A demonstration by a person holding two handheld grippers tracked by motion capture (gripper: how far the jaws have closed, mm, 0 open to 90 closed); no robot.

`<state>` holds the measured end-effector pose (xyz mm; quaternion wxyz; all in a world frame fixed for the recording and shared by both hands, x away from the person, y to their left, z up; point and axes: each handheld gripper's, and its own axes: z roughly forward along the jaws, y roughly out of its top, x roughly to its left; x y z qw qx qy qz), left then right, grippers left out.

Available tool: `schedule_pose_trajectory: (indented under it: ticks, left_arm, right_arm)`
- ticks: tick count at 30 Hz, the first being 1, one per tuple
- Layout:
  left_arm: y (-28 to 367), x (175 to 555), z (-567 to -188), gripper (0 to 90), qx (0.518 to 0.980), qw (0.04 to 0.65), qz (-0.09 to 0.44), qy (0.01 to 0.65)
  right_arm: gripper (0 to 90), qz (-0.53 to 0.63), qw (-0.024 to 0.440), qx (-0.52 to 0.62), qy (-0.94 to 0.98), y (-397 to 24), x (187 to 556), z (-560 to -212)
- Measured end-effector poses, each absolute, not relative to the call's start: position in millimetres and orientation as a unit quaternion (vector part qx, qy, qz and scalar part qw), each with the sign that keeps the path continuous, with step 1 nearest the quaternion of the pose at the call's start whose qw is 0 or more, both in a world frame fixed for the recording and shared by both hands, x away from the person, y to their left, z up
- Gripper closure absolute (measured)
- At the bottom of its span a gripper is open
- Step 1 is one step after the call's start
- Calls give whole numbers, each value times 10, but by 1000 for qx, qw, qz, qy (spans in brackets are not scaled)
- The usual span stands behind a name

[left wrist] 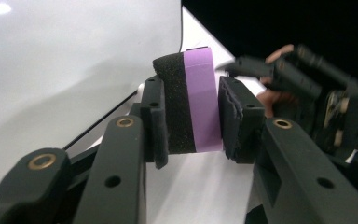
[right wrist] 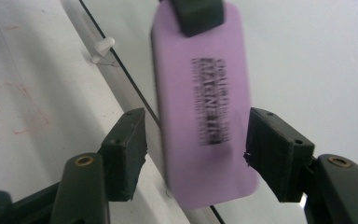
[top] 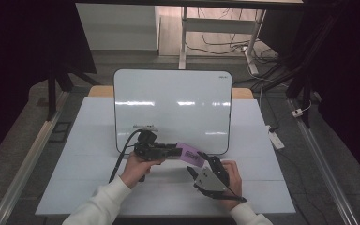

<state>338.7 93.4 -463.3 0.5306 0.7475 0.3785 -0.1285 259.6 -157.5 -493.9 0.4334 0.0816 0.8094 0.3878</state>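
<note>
Left gripper [left wrist: 193, 109]: both jaws clamped on the whiteboard eraser [left wrist: 191, 102], 1 pad on its black felt face, 1 on its purple back, at the lower edge of the whiteboard [top: 168, 93]. Right gripper [right wrist: 196, 154]: jaws partly open, straddling the eraser's free end, with a gap at each pad.
</note>
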Motion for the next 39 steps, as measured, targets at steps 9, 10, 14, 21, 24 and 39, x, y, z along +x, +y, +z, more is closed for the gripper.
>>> schedule_pose_trajectory:
  ticks: [9, 10, 14, 21, 24, 39]
  left_arm:
    - [852, 3434, -4542, 642, 725, 546, -148, 393]
    - [842, 3438, -4535, 642, 723, 548, -150, 393]
    - [803, 3457, -4536, 643, 716, 548, -161, 401]
    - [778, 3476, -4547, 646, 706, 550, -176, 411]
    - [783, 3481, -4548, 643, 701, 554, -180, 412]
    - [807, 3482, -4536, 439, 689, 581, -173, 397]
  right_arm:
    - [427, 313, 552, 47, 771, -1480, 2498, -4998]
    - [437, 305, 569, 42, 763, -1464, 2493, -5016]
    - [489, 267, 615, 29, 741, -1440, 2506, -5069]
    - [533, 227, 658, 20, 718, -1406, 2538, -5152]
    - [562, 217, 671, 14, 709, -1401, 2542, -5166]
    - [659, 232, 670, -8, 705, -1509, 2516, -5029]
